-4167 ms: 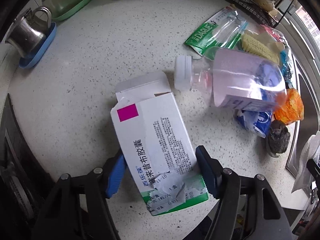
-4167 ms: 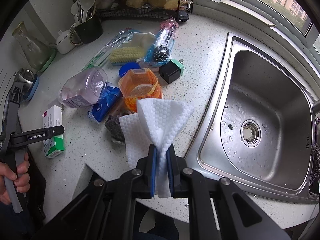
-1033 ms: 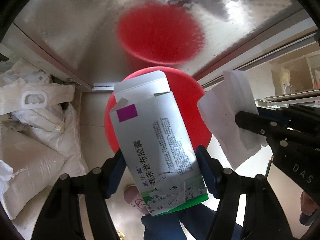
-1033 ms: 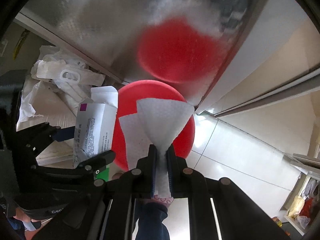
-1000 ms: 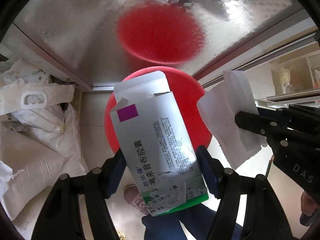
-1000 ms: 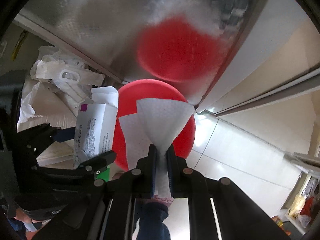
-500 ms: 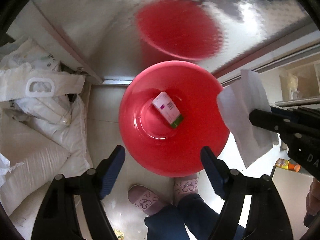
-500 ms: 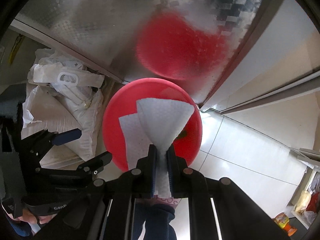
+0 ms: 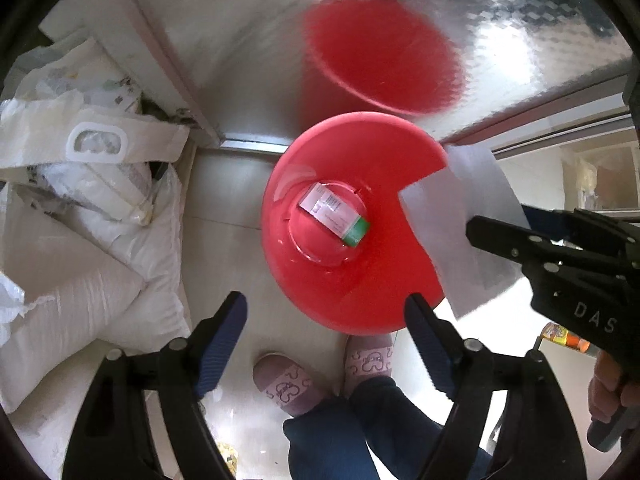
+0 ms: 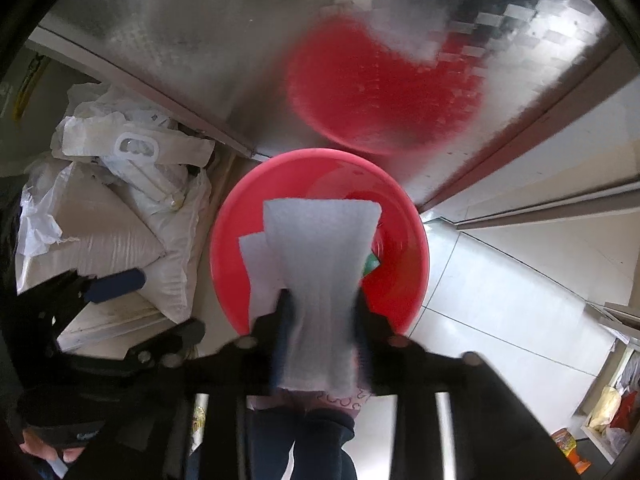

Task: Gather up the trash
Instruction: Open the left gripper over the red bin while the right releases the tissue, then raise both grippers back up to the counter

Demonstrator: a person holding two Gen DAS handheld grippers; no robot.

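Note:
A red bin (image 9: 384, 280) stands on the floor below both grippers. A white and green medicine box (image 9: 334, 220) lies flat on its bottom. My left gripper (image 9: 324, 332) hangs over the bin's near rim, its jaws opening wide with nothing between them. My right gripper (image 10: 322, 320) is above the bin (image 10: 400, 280). Its blurred jaws are opening, and a white paper towel (image 10: 320, 272) hangs loose between them. In the left wrist view the towel (image 9: 460, 232) sticks out past the right gripper's fingertips, over the bin's right rim.
White sacks (image 9: 80, 208) are piled on the floor left of the bin. A shiny metal panel (image 9: 240, 40) behind it mirrors the bin. A person's slippered feet (image 9: 288, 384) stand at the near rim. An orange bottle (image 9: 560, 336) sits at the right on pale tiles.
The medicine box left my left gripper and fell into the bin; those jaws widened. My right jaws, shut on the towel before, have parted and the towel has spread.

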